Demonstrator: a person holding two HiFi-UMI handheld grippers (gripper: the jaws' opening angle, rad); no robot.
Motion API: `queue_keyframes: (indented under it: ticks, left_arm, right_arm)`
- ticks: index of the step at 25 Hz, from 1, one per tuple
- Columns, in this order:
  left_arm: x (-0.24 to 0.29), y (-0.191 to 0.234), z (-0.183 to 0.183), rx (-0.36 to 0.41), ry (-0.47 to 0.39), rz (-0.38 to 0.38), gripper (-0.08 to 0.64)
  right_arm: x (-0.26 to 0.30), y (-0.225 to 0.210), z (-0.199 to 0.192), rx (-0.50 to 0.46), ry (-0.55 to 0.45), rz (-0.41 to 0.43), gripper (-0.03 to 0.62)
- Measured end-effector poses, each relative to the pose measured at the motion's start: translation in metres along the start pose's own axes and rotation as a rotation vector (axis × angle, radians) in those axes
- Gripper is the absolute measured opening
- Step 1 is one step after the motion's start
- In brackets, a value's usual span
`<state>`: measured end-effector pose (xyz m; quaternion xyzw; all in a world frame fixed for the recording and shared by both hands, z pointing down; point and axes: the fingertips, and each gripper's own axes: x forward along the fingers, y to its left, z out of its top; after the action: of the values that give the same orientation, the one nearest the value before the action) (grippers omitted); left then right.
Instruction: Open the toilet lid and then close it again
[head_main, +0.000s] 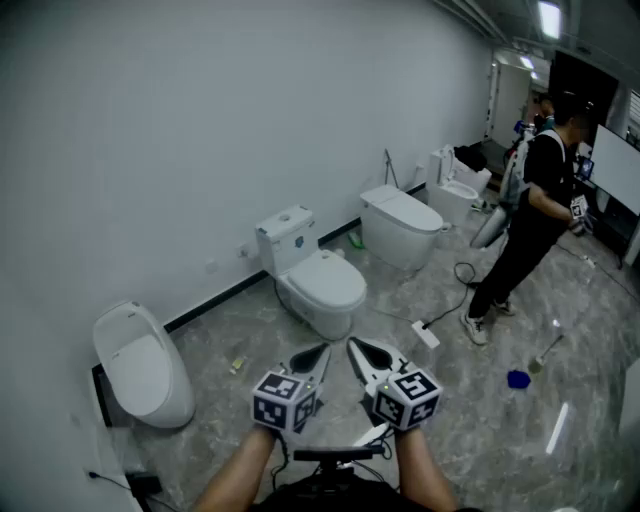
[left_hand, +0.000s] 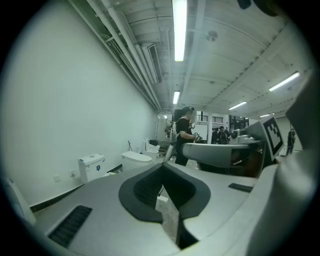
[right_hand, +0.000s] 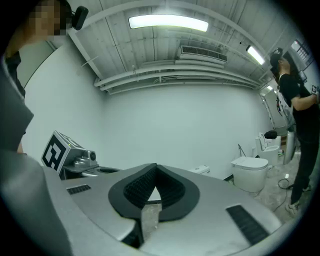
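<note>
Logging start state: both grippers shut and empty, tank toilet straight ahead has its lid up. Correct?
One thing is off: the lid of the tank toilet is down, not up, as the head view shows. The rest holds: the left gripper and right gripper are both shut and empty, and that toilet stands straight ahead.

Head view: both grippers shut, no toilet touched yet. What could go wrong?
1. Several similar toilets line the wall; the toilet ahead could be confused with a neighbour.
2. The power strip on the floor: possible trip.
3. Left gripper and right gripper are shut; a late opening might knock the lid.
</note>
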<state>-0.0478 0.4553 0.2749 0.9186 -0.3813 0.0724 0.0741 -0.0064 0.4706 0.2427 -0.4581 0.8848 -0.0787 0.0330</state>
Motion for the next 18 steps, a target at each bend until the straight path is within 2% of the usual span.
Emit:
queue_keyframes:
  ticks: [18]
  left_arm:
    - [0.019,-0.006,-0.002,0.016,0.001,0.044,0.006]
  right_arm:
    - [-0.006,-0.032,-0.007,0.035,-0.002,-0.006,0.011]
